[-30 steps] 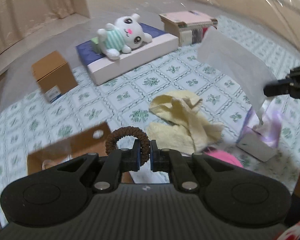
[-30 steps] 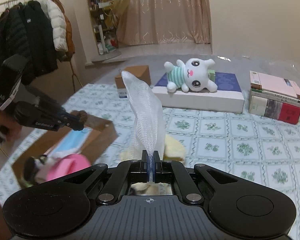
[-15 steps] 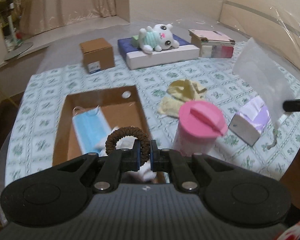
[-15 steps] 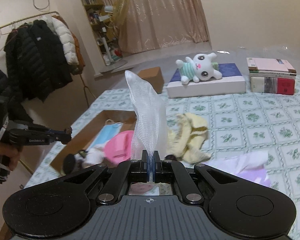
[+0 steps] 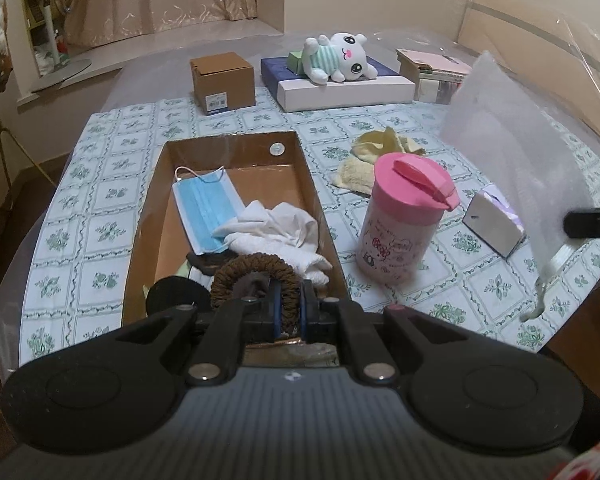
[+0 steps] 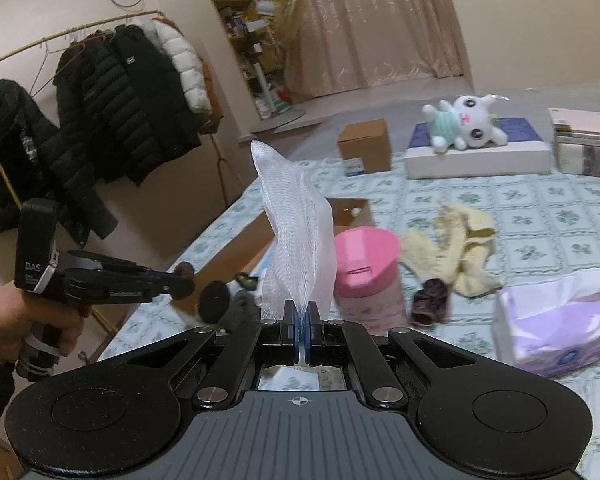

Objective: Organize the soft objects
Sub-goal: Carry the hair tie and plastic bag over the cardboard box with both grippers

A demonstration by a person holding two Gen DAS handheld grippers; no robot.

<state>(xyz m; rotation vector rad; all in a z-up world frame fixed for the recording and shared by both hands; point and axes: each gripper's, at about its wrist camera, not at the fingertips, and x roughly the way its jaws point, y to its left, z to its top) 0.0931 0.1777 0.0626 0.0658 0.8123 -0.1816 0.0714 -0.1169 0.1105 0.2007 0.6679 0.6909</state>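
My right gripper (image 6: 302, 322) is pinched tight on a thin white net bag (image 6: 296, 236) that stands up in front of me. Off to the left I see my left gripper (image 6: 182, 278) in a hand (image 6: 28, 328), with a brown hair tie (image 6: 185, 269) at its tip, over the box (image 6: 240, 252). On the bed lie a pink cup (image 6: 366, 272), a yellow cloth (image 6: 460, 248) and a purple tissue pack (image 6: 556, 320).

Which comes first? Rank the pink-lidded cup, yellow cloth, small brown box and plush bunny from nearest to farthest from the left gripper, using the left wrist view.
From the left gripper:
1. Pink-lidded cup, just right of the open cardboard box.
2. Yellow cloth, behind the cup.
3. Small brown box, far, left of centre.
4. Plush bunny, farthest, lying on the flat box.
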